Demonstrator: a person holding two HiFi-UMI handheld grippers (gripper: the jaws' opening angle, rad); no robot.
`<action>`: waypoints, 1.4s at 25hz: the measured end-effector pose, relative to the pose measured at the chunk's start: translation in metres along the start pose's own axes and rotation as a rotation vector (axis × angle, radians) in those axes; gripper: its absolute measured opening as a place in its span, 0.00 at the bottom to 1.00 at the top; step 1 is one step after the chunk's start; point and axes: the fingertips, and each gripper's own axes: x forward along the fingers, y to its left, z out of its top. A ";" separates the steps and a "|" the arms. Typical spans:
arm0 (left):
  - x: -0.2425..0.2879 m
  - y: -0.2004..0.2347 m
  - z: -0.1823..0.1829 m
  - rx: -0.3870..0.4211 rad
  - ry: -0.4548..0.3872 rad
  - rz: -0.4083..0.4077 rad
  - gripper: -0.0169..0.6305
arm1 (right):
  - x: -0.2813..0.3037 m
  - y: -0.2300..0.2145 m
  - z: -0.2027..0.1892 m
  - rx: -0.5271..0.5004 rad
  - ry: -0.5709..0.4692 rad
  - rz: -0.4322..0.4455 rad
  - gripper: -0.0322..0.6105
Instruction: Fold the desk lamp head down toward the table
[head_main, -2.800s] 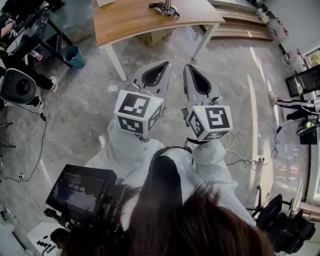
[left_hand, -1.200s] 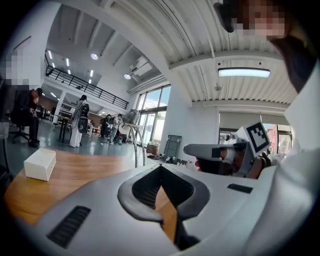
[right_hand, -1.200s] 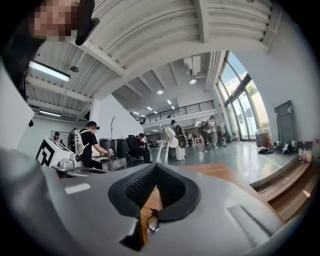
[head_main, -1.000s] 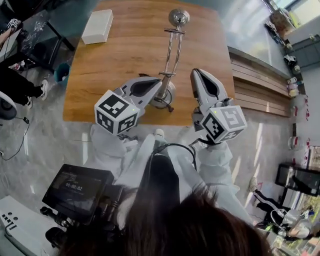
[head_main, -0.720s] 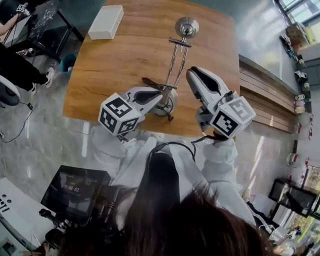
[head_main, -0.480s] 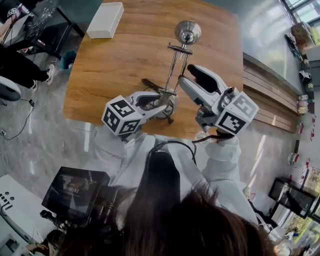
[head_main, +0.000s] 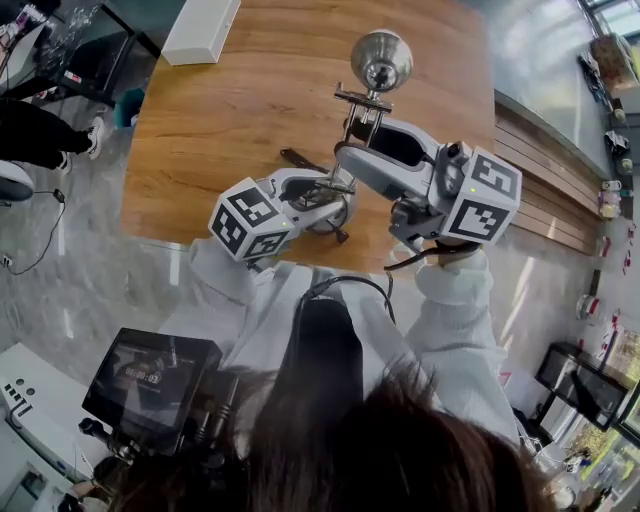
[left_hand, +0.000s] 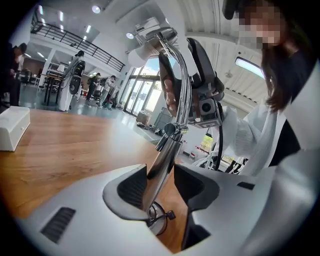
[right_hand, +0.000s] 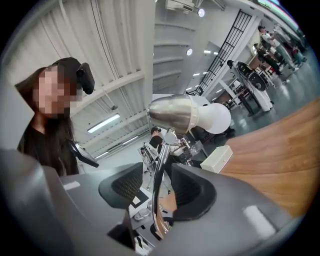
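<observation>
A chrome desk lamp stands upright on the wooden table (head_main: 220, 120), its round head (head_main: 381, 58) at the top and its base (head_main: 335, 212) near the front edge. My left gripper (head_main: 325, 192) sits low beside the base, and the lower arm (left_hand: 162, 160) runs between its jaws. There is a gap on the right side. My right gripper (head_main: 352, 140) is higher, with the thin upper rod (right_hand: 159, 165) between its jaws and the head (right_hand: 175, 114) and white bulb (right_hand: 214, 118) just above. Both grippers' jaws have just been opening and press on nothing.
A white box (head_main: 200, 30) lies at the table's far left corner, also seen as the white box (left_hand: 12, 127). A black cable (head_main: 300, 160) trails from the base. A monitor rig (head_main: 155, 375) hangs at my lower left. People stand beyond the table at the left.
Both grippers came in over the table to the lamp. The left sank to the lower arm by the base, the right swung left onto the upper rod. Both jaws went from shut to open.
</observation>
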 end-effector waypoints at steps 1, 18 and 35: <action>0.002 0.000 -0.001 0.013 0.010 -0.001 0.29 | 0.000 -0.001 0.001 0.010 -0.001 0.007 0.31; 0.005 -0.004 -0.001 0.054 0.032 -0.004 0.27 | 0.001 -0.002 0.007 0.289 0.032 0.199 0.10; 0.012 -0.005 0.000 0.061 0.042 -0.011 0.27 | -0.003 -0.057 0.001 0.645 -0.012 0.227 0.11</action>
